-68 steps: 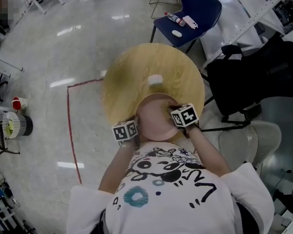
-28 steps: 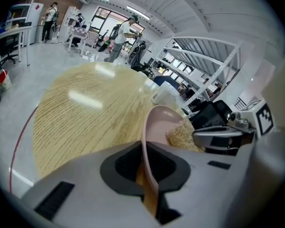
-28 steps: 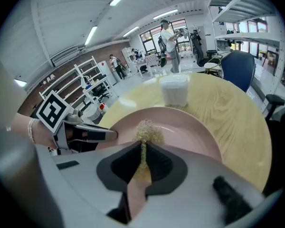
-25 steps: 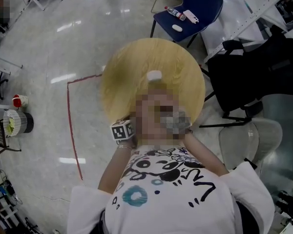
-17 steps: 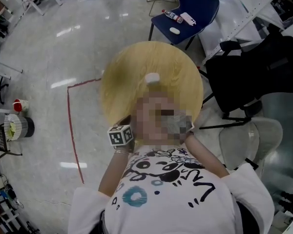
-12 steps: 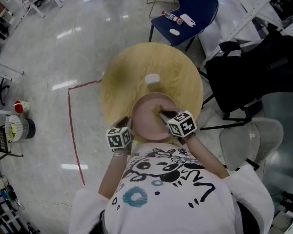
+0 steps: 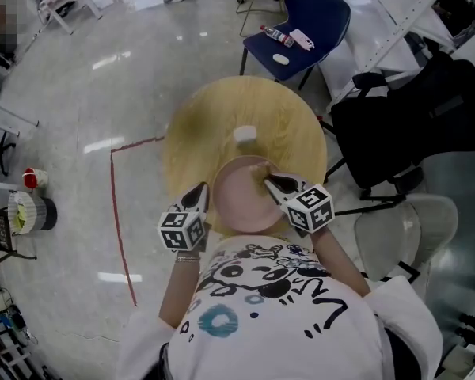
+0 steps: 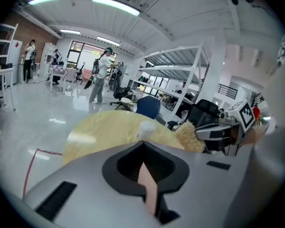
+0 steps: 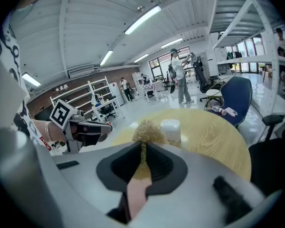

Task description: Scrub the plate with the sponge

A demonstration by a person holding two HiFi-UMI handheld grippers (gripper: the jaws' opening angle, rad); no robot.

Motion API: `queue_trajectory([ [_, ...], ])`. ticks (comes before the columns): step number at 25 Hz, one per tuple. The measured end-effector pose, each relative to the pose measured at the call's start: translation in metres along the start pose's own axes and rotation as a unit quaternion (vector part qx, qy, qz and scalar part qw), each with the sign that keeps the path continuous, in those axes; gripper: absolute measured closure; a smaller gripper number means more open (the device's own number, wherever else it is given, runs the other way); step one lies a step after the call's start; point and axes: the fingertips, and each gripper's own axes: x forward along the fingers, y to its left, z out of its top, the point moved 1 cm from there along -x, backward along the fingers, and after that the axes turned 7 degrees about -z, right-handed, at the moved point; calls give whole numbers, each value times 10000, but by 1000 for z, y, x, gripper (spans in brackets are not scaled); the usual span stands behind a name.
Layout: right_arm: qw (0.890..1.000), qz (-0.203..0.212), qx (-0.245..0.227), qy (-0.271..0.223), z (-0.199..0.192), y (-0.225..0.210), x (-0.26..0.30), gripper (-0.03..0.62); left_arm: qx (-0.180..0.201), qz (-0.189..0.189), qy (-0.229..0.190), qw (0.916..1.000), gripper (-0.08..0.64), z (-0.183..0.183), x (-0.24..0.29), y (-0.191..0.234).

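Observation:
A pink plate [image 7: 241, 200] lies at the near edge of the round wooden table [image 7: 214, 117]. My left gripper [image 7: 199, 195] is shut on the plate's left rim; in the left gripper view the pink rim [image 8: 148, 189] shows edge-on between the left gripper's [image 8: 144, 146] jaws. My right gripper [image 7: 269, 183] reaches over the plate's right side, shut on a tan fibrous sponge [image 9: 145, 129], which sticks out past the right gripper's [image 9: 143, 148] jaws. In the left gripper view the sponge [image 8: 189, 137] shows in front of the right gripper [image 8: 206, 136].
A small white cup [image 7: 245, 135] stands on the table just beyond the plate. A blue chair [image 7: 309, 18] with a bottle is behind the table. A black bag [image 7: 412, 125] and a grey seat [image 7: 396, 228] are at the right. Red tape [image 7: 115, 204] marks the floor.
The right gripper with the sponge has slid from the plate's middle toward its right side. The left gripper has shifted slightly down and left, still on the rim.

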Motion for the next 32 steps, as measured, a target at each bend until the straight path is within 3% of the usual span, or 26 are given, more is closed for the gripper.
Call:
queue_trajectory([
  [9,9918,46,-409,-1211,75,9,-56,546,983,-686,-817,9894,545,85,-14,-48],
  [19,9582,175,-1241,-2571,148,32,-120,546,1918,-1192,-1446,9634,545,151,-40,-96],
  [27,9334,-68,-1743,-3137,177,43,-155,546,2525,-1499,-1755,9397,545,181,-62,-127],
  [32,9276,-139,-1763,-3291,185,45,-165,546,2629,-1658,-1960,9300,545,194,-69,-140],
])
